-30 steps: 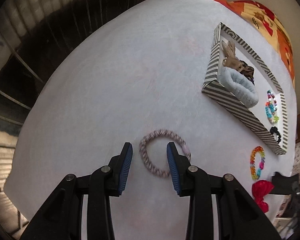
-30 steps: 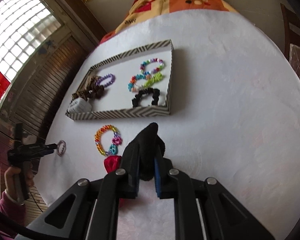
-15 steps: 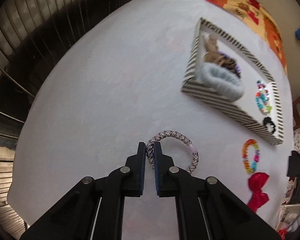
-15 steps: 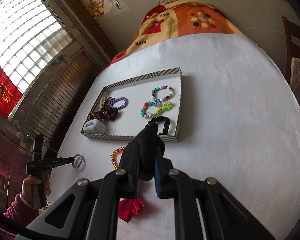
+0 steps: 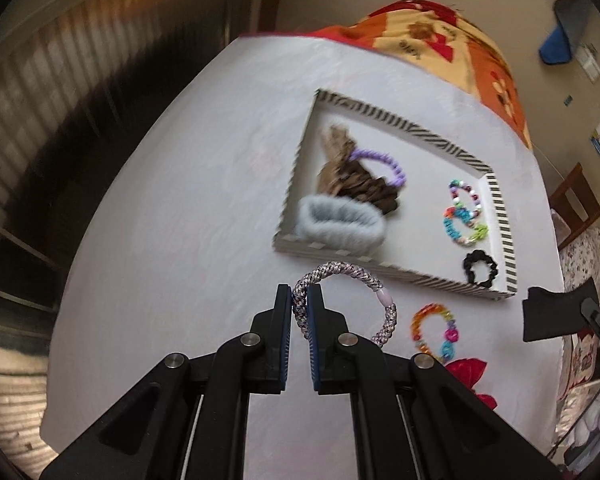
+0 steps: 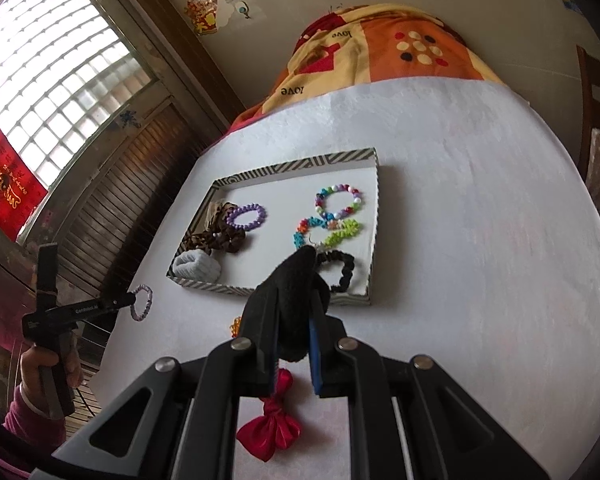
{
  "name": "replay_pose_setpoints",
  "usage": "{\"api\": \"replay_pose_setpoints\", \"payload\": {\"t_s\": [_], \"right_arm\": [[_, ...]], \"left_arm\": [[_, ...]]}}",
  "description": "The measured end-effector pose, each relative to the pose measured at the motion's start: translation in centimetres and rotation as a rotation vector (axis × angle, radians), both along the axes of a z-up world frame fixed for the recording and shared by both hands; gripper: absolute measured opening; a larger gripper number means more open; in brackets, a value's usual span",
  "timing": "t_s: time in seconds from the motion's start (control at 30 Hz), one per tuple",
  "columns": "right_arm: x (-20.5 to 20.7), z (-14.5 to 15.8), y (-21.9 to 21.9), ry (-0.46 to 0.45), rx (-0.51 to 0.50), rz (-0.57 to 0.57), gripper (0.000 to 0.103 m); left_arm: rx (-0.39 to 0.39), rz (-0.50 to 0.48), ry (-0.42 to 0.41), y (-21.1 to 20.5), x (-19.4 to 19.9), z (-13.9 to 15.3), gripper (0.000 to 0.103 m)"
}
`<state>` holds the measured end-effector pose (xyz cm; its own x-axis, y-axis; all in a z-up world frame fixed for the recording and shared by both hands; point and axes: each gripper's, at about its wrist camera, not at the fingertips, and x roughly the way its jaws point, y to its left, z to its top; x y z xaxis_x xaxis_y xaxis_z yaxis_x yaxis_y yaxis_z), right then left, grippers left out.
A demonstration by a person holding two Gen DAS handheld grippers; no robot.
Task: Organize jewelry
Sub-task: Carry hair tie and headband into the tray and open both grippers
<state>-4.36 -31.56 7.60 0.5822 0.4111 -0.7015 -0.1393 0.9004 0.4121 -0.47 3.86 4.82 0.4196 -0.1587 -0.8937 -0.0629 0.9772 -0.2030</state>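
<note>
Presently, from the left wrist view, the left gripper (image 5: pixel 299 312) has its jaws nearly closed, pinching the braided hair tie (image 5: pixel 348 300) at one side of its loop; the rest of the loop stands free above the white table (image 5: pixel 172 208), just short of the striped tray (image 5: pixel 500 216). Inside the tray, at its near left corner, lies a pale fluffy scrunchie (image 5: pixel 340 222), with a brown scrunchie (image 5: pixel 348 176) behind it and a purple bead bracelet (image 5: pixel 380 164) touching that. Toward the tray's right side sit multicoloured bead bracelets (image 5: pixel 466 212) and a black scrunchie (image 5: pixel 480 268). Outside the tray, near its front right corner, lie a rainbow bracelet (image 5: pixel 434 332) and a red bow (image 5: pixel 468 376).

From the right wrist view, the right gripper (image 6: pixel 296 332) is clamped on a black fabric item (image 6: pixel 296 304), which bulges up between the fingers and hides part of the tray's (image 6: pixel 292 168) front edge. The hair tie (image 6: pixel 142 302) hangs from the tip of the left gripper (image 6: pixel 130 300), off the tray's left front corner and apart from it. The red bow (image 6: pixel 270 428) lies on the table (image 6: pixel 480 220), well in front of the tray.
</note>
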Motion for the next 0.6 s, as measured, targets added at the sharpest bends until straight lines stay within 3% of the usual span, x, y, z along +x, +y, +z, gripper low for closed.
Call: {"api": "replay_pose_setpoints", "payload": {"t_s": [0.6], "right_arm": [[3.6,1.1,1.7,-0.017,-0.036,0.047,0.012]], "left_arm": [[0.038,-0.114,-0.045,-5.5,3.6,1.6,0.001]]}}
